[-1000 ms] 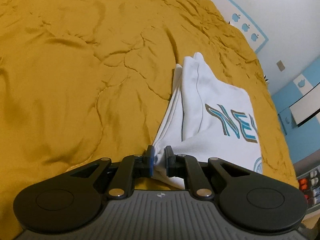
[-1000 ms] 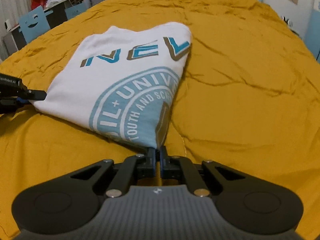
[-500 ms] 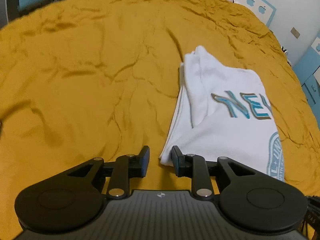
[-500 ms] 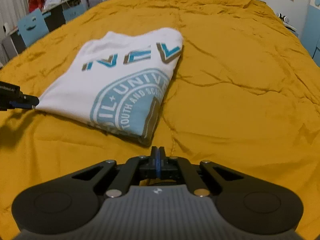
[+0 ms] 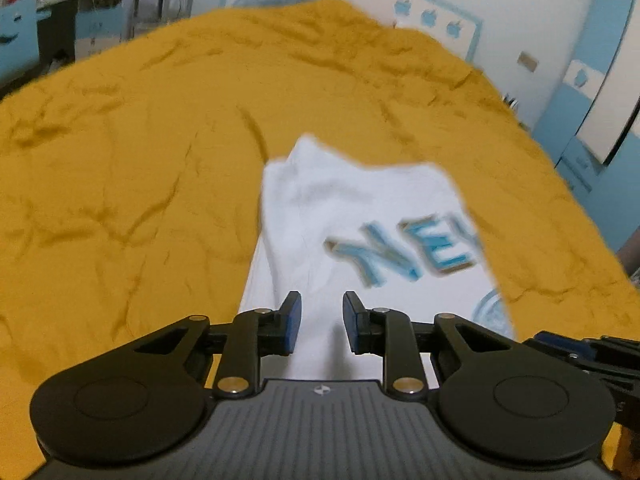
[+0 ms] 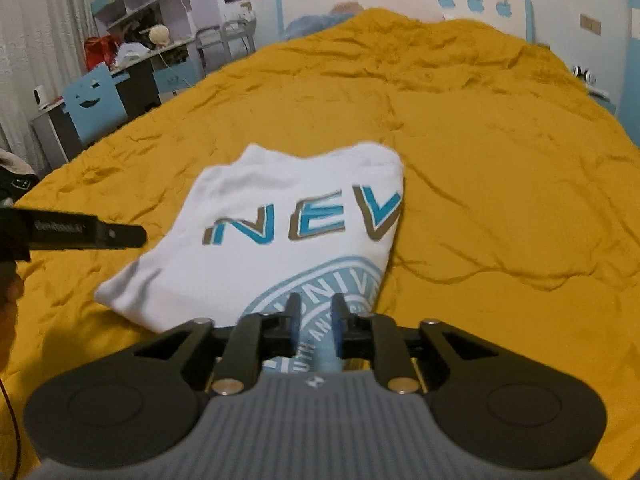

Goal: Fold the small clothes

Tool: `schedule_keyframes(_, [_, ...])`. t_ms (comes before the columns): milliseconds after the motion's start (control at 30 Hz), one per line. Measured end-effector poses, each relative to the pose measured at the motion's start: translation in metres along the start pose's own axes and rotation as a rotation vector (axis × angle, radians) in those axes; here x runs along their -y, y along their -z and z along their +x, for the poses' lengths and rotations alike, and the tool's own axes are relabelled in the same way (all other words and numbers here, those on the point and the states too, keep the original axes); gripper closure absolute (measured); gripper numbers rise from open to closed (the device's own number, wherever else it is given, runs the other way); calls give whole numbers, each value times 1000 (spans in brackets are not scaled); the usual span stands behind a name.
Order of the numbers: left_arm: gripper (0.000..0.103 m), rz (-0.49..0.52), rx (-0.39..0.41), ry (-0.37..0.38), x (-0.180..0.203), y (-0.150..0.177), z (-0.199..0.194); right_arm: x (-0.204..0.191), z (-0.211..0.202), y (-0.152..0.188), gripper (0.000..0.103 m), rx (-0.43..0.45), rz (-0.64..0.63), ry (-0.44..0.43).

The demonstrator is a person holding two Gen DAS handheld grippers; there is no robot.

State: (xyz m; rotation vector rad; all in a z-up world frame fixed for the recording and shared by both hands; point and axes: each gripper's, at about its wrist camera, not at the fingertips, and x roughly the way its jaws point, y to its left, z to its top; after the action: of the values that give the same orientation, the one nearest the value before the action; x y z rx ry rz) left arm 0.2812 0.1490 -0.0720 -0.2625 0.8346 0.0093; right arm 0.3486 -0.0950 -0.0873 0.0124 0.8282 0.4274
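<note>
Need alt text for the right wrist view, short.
A folded white T-shirt with blue lettering and a round blue print lies flat on a rumpled mustard-yellow bedspread. The right gripper hangs open above its near edge, holding nothing. The left gripper reaches in from the left, beside the shirt.

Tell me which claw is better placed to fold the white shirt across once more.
Right, probably. The right claw hangs open over the white shirt at its near printed edge; the left claw, also open, hangs beside the shirt's left edge.
</note>
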Motion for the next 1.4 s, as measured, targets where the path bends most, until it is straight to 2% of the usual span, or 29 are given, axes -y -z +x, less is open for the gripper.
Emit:
schedule_keyframes(33, [73,-11,-30,-23,-5,5,10,4,9,2,81,-31,14,-2])
schedule_keyframes(100, [67,-32,-62,-16,-15,13,25,9,28,9,80,-101,45,12])
schedule_keyframes(233, [64,-33,-68,10,-25,20,38,16,46,25,80,-123,40,-6])
schedule_keyframes(433, [64,-75,-70,46,-32,13,27,22,47,17,79,-156,82,-29])
schedule_keyframes(533, [62,-108,-26,68,-41,0,13,28,41,9,64,-173,131,-38])
schedule_keyframes(567, [58,-117,-11,79,-44,-4,9,30,39,8,62,-173,156,-51])
schedule_keyframes(600, [50,-131,3,97,-48,-9,7,33,35,7,60,-164,181,-72])
schedule_keyframes(633, [37,-145,13,118,-52,-13,6,36,33,5,58,-152,205,-88])
schedule_keyframes(700, [21,-178,25,161,-64,-22,8,42,31,-1,49,-126,248,-100])
schedule_keyframes(733, [18,-193,25,174,-69,-25,11,45,32,-5,46,-113,263,-103])
schedule_keyframes(800, [17,-240,13,210,-84,-31,23,52,38,-10,37,-106,297,-112])
schedule_keyframes(867, [17,-325,-4,246,-100,-33,37,63,49,-13,36,-115,360,-148])
schedule_keyframes(967, [16,-446,-31,356,-120,-34,64,79,68,-16,35,-127,456,-173])
schedule_keyframes(1033, [16,-501,-66,389,-128,-35,84,90,81,-17,35,-133,519,-190])
schedule_keyframes(1300, [15,-525,-125,447,-129,-64,141,121,127,-26,35,-119,702,-291])
schedule_keyframes(1400, [18,-543,-146,467,-128,-75,161,129,146,-32,36,-104,755,-353])
